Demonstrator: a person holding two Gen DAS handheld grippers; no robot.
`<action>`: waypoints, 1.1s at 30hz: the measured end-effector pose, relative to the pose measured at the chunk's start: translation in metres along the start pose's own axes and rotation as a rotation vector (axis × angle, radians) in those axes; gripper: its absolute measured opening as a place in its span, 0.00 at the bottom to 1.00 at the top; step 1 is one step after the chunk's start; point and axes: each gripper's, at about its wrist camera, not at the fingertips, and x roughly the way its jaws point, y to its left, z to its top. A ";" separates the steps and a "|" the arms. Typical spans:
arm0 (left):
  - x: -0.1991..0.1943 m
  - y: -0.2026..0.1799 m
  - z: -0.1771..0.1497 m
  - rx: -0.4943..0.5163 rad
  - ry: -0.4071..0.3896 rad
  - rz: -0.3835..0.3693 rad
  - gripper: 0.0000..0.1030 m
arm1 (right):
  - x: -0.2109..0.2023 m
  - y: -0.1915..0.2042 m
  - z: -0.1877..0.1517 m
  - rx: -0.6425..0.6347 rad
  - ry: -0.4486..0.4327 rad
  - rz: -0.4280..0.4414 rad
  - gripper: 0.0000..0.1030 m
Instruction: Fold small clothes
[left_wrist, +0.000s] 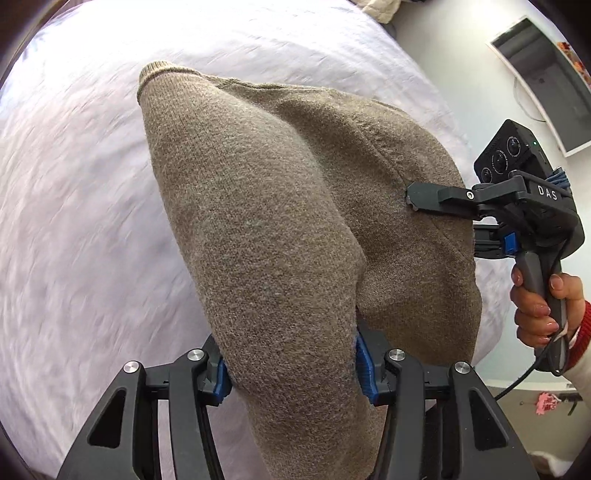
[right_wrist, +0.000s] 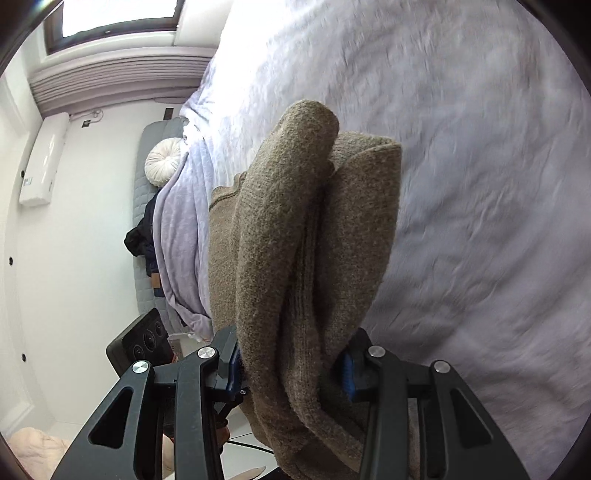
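Note:
A brown knit sweater (left_wrist: 280, 206) hangs in the air over a bed with a pale lilac cover (left_wrist: 74, 203). My left gripper (left_wrist: 291, 369) is shut on a thick fold of the sweater near its lower edge. My right gripper (left_wrist: 415, 201) is shut on the sweater's right side, near a seam, held by a hand at the right. In the right wrist view the sweater (right_wrist: 306, 240) drapes in bunched folds between the right gripper's fingers (right_wrist: 291, 373), above the bed cover (right_wrist: 480, 184). The left gripper's body (right_wrist: 140, 343) shows at the lower left there.
A white wall with a mirror or screen (left_wrist: 543, 77) lies right of the bed. In the right wrist view a window (right_wrist: 118, 18), a white wall unit (right_wrist: 42, 158), a round white cushion (right_wrist: 164, 162) and dark clothes (right_wrist: 142, 236) are beside the bed.

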 end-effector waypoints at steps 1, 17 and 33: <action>0.003 0.005 -0.005 -0.007 0.006 0.010 0.52 | 0.008 -0.004 -0.004 0.006 0.007 -0.004 0.42; -0.015 0.037 -0.059 -0.182 -0.015 0.231 0.80 | 0.011 0.009 -0.039 -0.080 0.029 -0.375 0.58; -0.032 0.058 -0.057 -0.173 -0.088 0.207 1.00 | 0.071 0.008 -0.093 -0.150 0.144 -0.617 0.07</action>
